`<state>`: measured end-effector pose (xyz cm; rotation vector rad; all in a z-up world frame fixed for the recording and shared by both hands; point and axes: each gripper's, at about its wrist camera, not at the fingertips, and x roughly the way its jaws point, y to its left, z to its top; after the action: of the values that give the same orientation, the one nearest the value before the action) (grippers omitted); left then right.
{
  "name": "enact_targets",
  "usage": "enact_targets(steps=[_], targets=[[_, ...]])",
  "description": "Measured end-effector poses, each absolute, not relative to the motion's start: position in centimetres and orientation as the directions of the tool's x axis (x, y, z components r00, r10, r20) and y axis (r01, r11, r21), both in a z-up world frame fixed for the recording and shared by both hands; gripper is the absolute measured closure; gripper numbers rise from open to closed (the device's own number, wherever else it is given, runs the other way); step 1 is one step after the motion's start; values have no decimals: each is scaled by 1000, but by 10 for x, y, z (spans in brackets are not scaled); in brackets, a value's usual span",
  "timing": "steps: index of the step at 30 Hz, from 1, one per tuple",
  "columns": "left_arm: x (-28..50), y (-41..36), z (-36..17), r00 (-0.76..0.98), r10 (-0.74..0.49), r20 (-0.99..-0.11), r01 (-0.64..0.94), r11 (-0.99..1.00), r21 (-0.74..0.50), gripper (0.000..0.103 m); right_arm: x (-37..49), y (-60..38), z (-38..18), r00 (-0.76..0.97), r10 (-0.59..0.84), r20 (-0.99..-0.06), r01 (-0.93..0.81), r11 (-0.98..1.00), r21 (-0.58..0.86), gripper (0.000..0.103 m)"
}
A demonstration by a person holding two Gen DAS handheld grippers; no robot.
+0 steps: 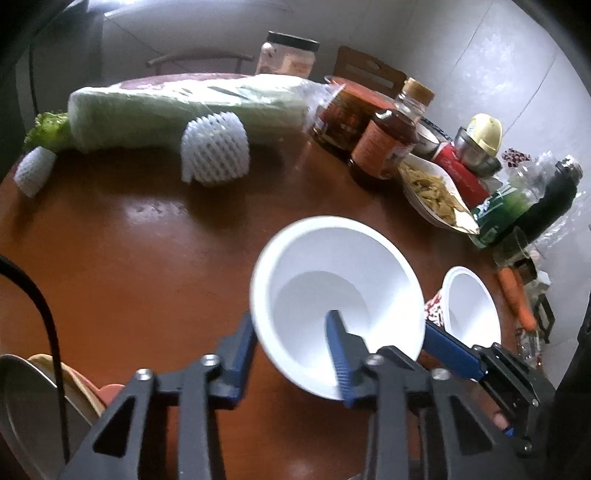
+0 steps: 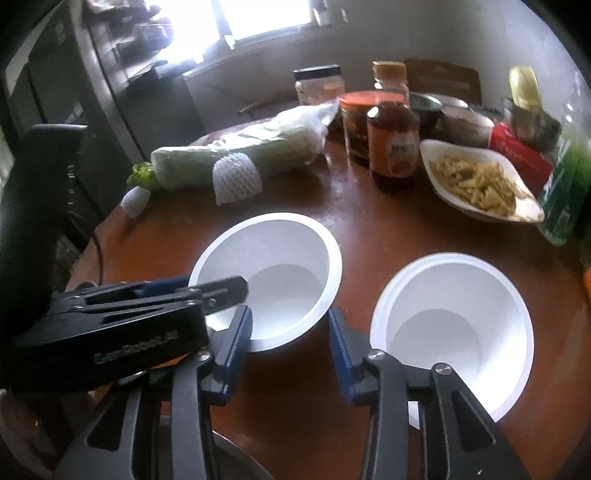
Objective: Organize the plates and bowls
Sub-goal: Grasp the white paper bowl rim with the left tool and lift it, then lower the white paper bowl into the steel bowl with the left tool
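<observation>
The left gripper (image 1: pixel 295 332) has its fingers clamped on the rim of one white bowl (image 1: pixel 332 280) on the brown bench (image 1: pixel 147 266). The right gripper (image 2: pixel 290 328) waits with fingers apart and empty – a second bowl (image 2: pixel 450 317) sits beside it. Behind stand a wrapped cabbage (image 1: pixel 177 110), sauce jars (image 2: pixel 391 140) and a snack dish (image 2: pixel 476 181).

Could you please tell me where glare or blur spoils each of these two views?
Right wrist view: the bright window is blown out, dimming the room beside it. Left wrist view: the far jars and bottles are soft, and sheen streaks the brown wooden table.
</observation>
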<state>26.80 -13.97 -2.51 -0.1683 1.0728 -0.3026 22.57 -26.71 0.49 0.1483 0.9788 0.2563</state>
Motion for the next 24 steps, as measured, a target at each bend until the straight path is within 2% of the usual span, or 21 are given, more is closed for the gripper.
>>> enact_targets(steps=[24], targets=[[221, -127, 20, 551, -294, -781, 178, 956, -234, 69, 196, -245, 38, 583, 277, -764, -200, 960, 196, 63]])
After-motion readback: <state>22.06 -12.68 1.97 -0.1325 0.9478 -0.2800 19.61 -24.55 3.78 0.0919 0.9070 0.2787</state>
